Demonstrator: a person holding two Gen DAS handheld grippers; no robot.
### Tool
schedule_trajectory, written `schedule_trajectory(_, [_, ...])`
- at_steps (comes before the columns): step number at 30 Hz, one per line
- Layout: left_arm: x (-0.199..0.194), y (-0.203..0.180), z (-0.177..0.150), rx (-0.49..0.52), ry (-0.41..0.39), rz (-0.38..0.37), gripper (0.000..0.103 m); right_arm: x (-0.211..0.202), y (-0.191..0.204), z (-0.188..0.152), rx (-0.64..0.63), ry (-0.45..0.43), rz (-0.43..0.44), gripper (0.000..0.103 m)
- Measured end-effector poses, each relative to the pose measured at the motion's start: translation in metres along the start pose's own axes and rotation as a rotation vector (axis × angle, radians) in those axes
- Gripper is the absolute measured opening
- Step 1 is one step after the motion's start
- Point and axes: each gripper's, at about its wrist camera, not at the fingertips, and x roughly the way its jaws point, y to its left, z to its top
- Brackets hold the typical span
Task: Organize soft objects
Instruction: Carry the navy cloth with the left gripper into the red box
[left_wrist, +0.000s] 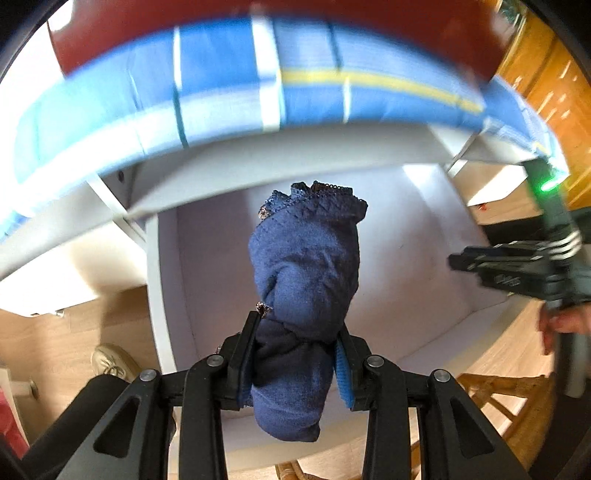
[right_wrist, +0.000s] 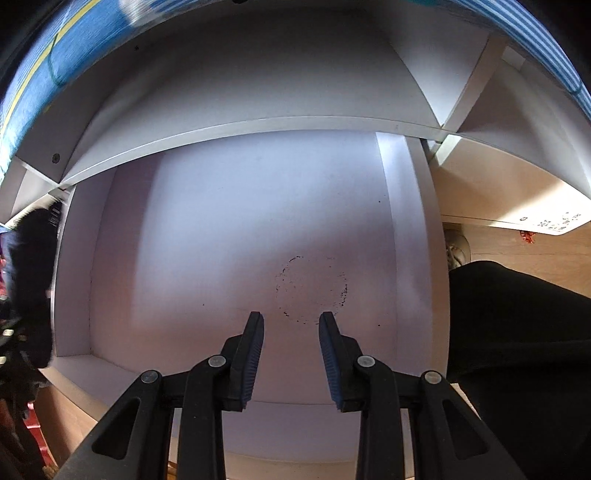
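The left gripper (left_wrist: 297, 354) has its jaws clenched on a bundled navy-blue cloth with a lace edge (left_wrist: 306, 273), held in the air above a white shelf compartment (left_wrist: 413, 258). The right gripper (right_wrist: 291, 354) hangs over the same compartment's floor, jaws parted with nothing between them, beside a faint dark ring mark (right_wrist: 312, 288). Beyond lie a wooden floor (left_wrist: 62, 332), a wicker chair (left_wrist: 513, 398), and blue striped fabric (left_wrist: 221, 74) draped over the shelf's top.
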Motion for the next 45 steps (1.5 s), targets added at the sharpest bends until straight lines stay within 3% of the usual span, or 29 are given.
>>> schedule_trajectory(9, [-0.095, 0.011, 0.014, 0.027, -0.145, -0.052, 0.036, 0.002, -0.011, 0.003, 0.012, 0.007, 0.016, 0.031])
schedule_trajectory(12, [-0.128, 0.015, 0.030, 0.027, -0.193, -0.077, 0.036, 0.004, -0.008, 0.007, 0.026, 0.012, 0.026, 0.031])
schedule_trajectory(18, [-0.155, 0.013, 0.081, 0.009, -0.252, -0.107, 0.036, 0.008, -0.013, 0.010, 0.037, 0.011, 0.039, 0.031])
schedule_trajectory(25, [-0.146, 0.018, 0.156, -0.046, -0.263, -0.124, 0.036, 0.011, -0.021, 0.006, 0.044, 0.008, 0.047, 0.031])
schedule_trajectory(30, [-0.118, 0.022, 0.188, -0.084, -0.218, -0.096, 0.036, 0.012, -0.026, 0.006, 0.053, 0.009, 0.061, 0.031])
schedule_trajectory(45, [-0.056, 0.030, 0.206, -0.130, -0.086, -0.012, 0.036, 0.016, -0.027, 0.006, 0.060, 0.007, 0.101, 0.031])
